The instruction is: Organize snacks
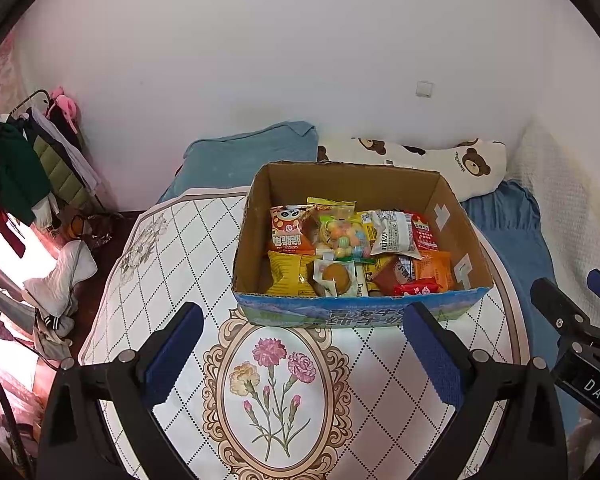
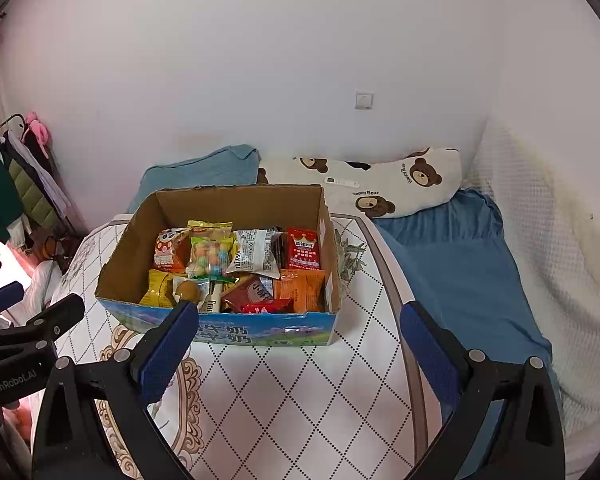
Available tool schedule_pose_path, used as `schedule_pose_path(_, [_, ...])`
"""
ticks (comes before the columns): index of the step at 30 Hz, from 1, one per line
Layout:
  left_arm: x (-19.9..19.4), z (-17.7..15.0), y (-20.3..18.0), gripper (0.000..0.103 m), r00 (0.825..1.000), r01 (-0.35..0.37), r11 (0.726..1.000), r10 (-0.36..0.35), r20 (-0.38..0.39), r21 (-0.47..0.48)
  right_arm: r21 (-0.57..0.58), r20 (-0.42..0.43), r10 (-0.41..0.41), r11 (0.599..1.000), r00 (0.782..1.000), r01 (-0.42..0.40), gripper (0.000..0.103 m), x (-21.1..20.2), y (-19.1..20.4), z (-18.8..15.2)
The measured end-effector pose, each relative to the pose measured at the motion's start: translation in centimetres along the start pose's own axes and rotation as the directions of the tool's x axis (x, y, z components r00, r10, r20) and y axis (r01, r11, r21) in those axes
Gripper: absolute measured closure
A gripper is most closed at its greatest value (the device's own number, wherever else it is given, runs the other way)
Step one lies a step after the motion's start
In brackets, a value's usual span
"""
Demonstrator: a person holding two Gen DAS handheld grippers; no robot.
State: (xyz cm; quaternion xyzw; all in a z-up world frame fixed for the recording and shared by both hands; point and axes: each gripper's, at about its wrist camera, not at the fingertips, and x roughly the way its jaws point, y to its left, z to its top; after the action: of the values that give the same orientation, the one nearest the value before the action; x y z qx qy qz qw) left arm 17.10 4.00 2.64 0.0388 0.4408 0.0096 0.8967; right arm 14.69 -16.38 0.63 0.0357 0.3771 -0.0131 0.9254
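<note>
An open cardboard box [image 1: 352, 184] [image 2: 236, 200] stands on the patterned table [image 1: 180, 248] [image 2: 300, 392]. Several snack packets fill it: a panda-print orange bag [image 1: 290, 230] [image 2: 170, 252], a clear candy bag [image 1: 342, 232] [image 2: 210, 258], a white packet [image 1: 394, 234] [image 2: 258, 256], a red packet [image 1: 424, 234] [image 2: 304, 250]. My left gripper [image 1: 304, 354] hovers open over the table just before the box's front wall, nothing between its fingers. My right gripper [image 2: 300, 352] is open too, at the box's front right corner, empty. Each gripper shows at the edge of the other's view.
Behind the table lies a bed with a blue pillow [image 1: 248, 152] [image 2: 196, 172], a bear-print pillow [image 1: 440, 164] [image 2: 380, 184] and a blue blanket [image 2: 452, 264]. A clothes rack [image 1: 32, 160] and piled laundry [image 1: 60, 272] stand on the left.
</note>
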Motion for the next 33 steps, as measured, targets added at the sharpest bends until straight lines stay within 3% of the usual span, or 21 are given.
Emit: schedule_pose_path(33, [-0.11, -0.28, 0.04, 0.001, 1.0, 0.02, 0.999, -0.02, 0.001, 0.03, 0.011, -0.005, 0.027, 1.0, 1.0, -0.027, 0.0, -0.62, -0.19, -0.29])
